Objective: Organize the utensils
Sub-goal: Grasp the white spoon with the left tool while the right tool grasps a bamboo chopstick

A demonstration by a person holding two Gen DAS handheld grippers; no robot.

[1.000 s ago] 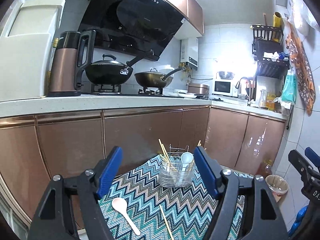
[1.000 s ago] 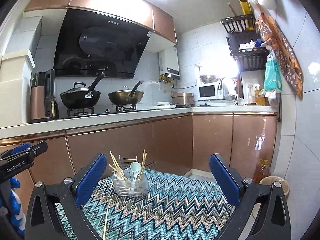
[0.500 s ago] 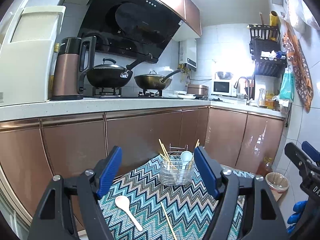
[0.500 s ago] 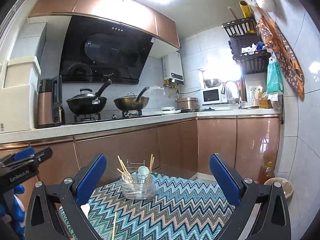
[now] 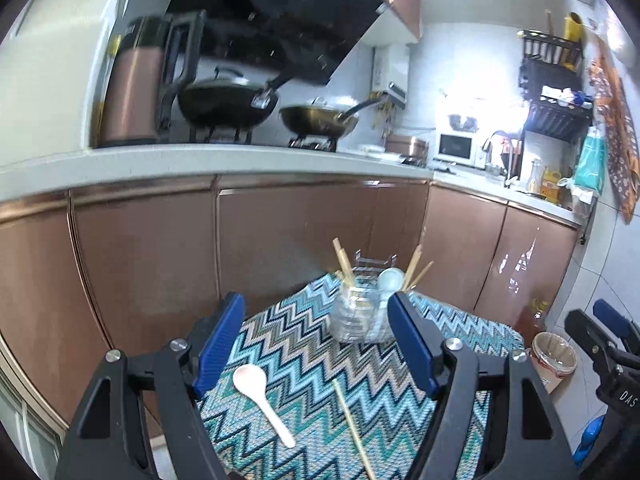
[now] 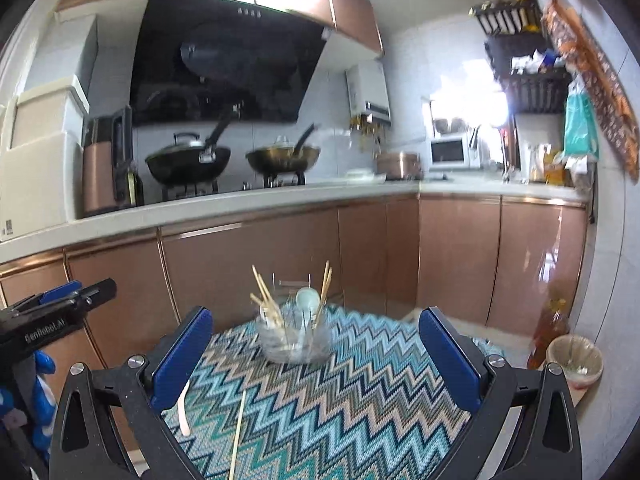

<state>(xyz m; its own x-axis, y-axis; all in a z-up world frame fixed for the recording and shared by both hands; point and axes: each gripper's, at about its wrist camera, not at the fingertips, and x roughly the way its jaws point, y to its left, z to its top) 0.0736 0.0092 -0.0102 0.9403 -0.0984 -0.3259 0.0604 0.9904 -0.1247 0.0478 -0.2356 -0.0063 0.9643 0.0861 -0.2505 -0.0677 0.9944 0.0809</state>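
Both tools hover above the worktop, which is covered by a blue and teal zigzag-patterned woven cloth (image 5: 304,364), and neither holds anything: the left gripper (image 5: 316,348) has its jaws spread wide, and so does the right gripper (image 6: 316,356). The loose utensils are a white plastic spoon (image 5: 260,396) with its bowl toward the left gripper's left jaw, and a single pale wooden chopstick (image 5: 352,428) lying just beside it, apart from it. The likely step is picking up one of these; the spoon's thin handle looks easier to pinch than its rounded bowl, and a low, level approach should keep the jaws from snagging the cloth. At the far end of the cloth stands a clear round utensil holder (image 6: 294,340), already holding several wooden chopsticks (image 6: 266,300) leaning outward and a second white spoon (image 6: 307,300) bowl-up.
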